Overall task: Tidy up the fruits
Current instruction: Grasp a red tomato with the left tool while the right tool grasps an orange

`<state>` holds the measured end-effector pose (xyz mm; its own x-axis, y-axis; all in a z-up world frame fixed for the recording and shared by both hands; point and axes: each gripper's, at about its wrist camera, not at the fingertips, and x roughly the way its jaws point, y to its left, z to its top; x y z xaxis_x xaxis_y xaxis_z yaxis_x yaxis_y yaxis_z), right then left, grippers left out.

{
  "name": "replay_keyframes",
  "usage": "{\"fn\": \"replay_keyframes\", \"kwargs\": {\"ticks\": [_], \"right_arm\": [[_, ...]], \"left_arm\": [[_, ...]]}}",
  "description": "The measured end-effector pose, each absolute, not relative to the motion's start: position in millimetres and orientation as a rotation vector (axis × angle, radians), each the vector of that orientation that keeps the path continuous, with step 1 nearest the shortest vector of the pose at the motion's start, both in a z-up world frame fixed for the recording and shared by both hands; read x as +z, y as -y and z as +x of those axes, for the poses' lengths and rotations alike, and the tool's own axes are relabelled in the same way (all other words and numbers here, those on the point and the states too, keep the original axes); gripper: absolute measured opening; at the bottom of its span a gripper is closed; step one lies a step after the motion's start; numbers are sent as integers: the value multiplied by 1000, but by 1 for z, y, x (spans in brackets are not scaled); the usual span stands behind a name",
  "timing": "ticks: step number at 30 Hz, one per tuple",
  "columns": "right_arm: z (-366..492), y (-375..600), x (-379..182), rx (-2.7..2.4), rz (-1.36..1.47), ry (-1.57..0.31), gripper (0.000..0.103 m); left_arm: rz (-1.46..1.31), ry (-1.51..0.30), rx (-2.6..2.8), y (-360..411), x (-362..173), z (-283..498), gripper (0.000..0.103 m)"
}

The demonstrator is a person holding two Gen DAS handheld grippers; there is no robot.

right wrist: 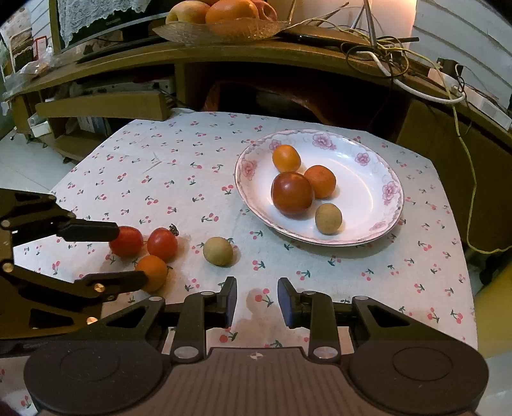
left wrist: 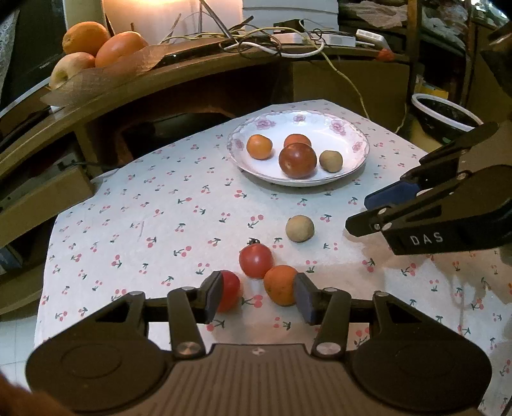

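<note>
A flowered plate (right wrist: 377,198) at two o'clock on the counter (right wrist: 179,179) holds four small fruits. Four more lie loose at eight o'clock: two red tomatoes, an orange (left wrist: 281,284) and a tan fruit (right wrist: 218,251). The left tongs (left wrist: 257,296) are wide around the tomato-orange cluster; the right tongs (right wrist: 257,299) are open, holding nothing.

This is a lived-in home room. Behind the cherry-print tablecloth (right wrist: 179,179) stands a wooden desk (right wrist: 256,60) carrying a fruit bowl (right wrist: 220,30) and tangled cables (right wrist: 384,57). A lace cloth (right wrist: 96,16) hangs above the desk.
</note>
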<state>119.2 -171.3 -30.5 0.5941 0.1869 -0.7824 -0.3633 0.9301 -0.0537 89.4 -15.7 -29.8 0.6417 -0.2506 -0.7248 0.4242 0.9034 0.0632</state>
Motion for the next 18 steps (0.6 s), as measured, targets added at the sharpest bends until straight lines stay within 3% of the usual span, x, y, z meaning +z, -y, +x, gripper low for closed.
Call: {"fn": "replay_keyframes", "kwargs": {"ticks": [18], "right_arm": [[112, 142, -24, 549, -174, -874, 31]], "left_arm": [[253, -806, -374, -15, -29, 98, 53]]}}
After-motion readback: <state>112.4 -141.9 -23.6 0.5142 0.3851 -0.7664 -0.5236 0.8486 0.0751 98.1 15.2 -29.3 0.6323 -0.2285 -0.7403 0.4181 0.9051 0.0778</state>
